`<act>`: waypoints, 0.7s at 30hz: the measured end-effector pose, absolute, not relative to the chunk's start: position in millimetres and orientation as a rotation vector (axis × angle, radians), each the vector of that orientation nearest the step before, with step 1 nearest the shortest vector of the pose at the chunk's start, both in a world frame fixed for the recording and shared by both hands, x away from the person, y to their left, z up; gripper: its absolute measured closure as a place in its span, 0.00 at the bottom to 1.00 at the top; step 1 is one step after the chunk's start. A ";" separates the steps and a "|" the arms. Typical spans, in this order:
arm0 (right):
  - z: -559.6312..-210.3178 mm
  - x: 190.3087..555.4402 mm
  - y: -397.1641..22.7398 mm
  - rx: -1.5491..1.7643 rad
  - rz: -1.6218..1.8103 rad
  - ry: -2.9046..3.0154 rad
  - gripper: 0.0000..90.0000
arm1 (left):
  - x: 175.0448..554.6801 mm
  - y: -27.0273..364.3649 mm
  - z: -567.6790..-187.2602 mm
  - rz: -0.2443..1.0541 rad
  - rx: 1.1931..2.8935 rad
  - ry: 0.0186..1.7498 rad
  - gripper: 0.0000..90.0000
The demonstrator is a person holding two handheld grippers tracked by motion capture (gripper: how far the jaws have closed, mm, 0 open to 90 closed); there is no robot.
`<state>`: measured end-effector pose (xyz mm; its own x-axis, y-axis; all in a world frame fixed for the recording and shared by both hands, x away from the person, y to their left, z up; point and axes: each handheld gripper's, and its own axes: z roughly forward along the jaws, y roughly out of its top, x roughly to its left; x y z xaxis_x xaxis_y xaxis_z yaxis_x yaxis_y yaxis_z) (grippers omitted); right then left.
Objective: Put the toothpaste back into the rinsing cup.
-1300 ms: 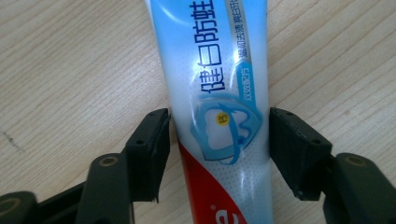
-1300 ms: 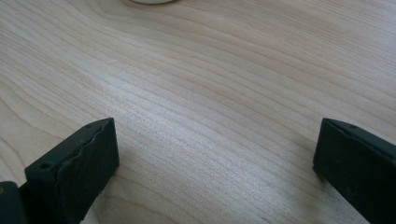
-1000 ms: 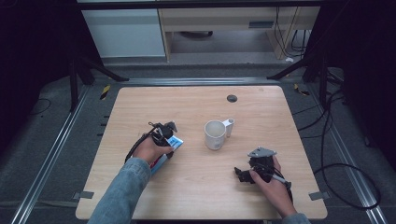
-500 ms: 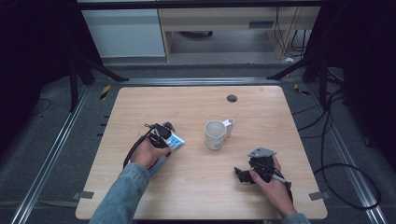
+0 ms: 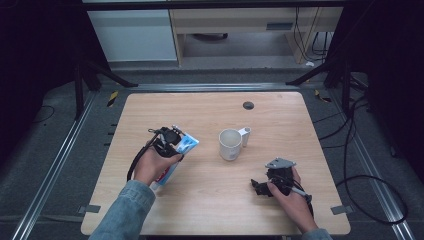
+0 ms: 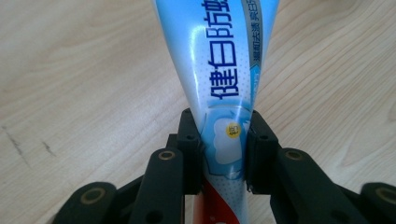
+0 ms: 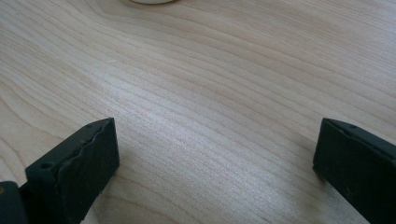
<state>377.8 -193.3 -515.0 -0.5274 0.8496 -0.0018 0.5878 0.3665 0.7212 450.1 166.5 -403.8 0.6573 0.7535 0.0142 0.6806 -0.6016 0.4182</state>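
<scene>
Left of centre in the high view, the left gripper [image 5: 171, 141] is seen clamped on a blue toothpaste tube [image 5: 180, 148], whose printed body is pinched between the jaws in the left gripper view. At lower right, the right gripper [image 5: 263, 187] is rested on the wooden table [image 5: 210, 110], jaws spread wide. A white mug [image 5: 230, 144] is stood near centre.

Even overhead light — dark surroundings
</scene>
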 end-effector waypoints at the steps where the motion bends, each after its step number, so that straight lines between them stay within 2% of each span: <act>1: -515.1 377.9 -193.3 1.254 0.963 2.258 0.01 | 450.5 166.2 -400.7 0.276 2.487 1.123 0.80; 11: -514.8 378.5 -195.6 1.266 0.995 2.255 0.01 | 456.3 154.8 -384.5 0.309 2.378 1.097 0.79; 21: -515.3 377.9 -194.7 1.239 0.967 2.263 0.01 | 454.4 139.9 -374.2 0.367 2.353 1.053 0.79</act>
